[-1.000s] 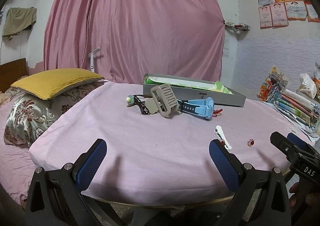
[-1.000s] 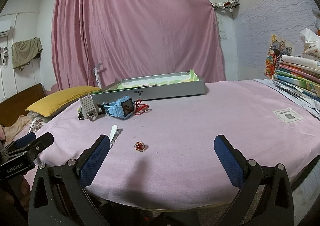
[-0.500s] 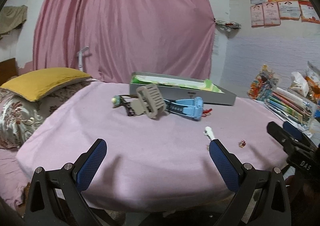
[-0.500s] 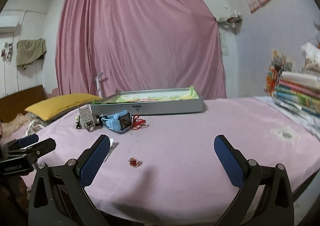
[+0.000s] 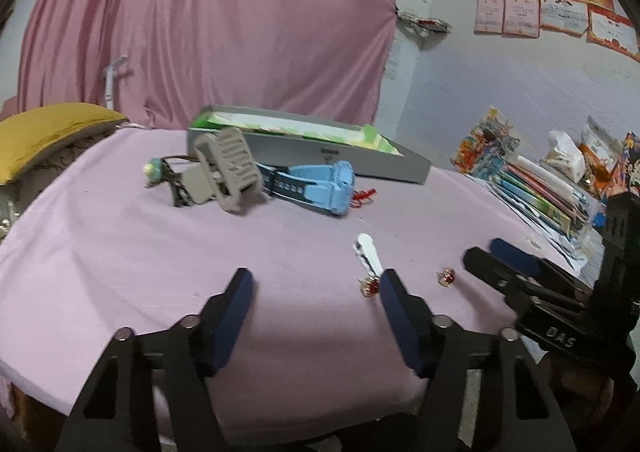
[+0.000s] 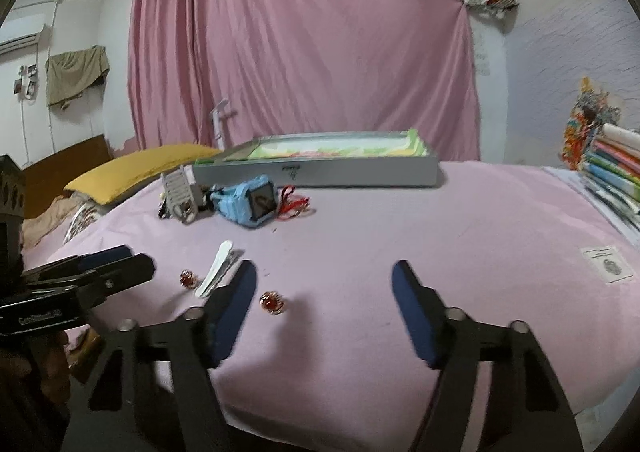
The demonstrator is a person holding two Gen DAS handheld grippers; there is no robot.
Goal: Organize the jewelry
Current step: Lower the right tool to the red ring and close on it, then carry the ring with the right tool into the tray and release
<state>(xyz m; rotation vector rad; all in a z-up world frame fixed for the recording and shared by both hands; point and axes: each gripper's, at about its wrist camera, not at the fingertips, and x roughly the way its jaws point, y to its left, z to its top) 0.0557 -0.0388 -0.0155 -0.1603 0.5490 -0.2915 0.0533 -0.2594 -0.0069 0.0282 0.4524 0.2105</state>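
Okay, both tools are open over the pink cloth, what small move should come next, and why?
Probably ease the right tool left and down over the nearer red earring. That earring lies loose just inside its left pad, nothing is gripped, and the gray box waits behind.

On the table [image 6: 500, 219] the box [image 6: 320, 171] lies far; nearer and left, a watch [image 6: 252, 201] beside a second watch [image 5: 226, 167]. Near the edge, a hair clip [image 6: 216, 268] lies between two earrings [image 6: 188, 278] [image 6: 272, 302]; books [image 5: 536, 191] right
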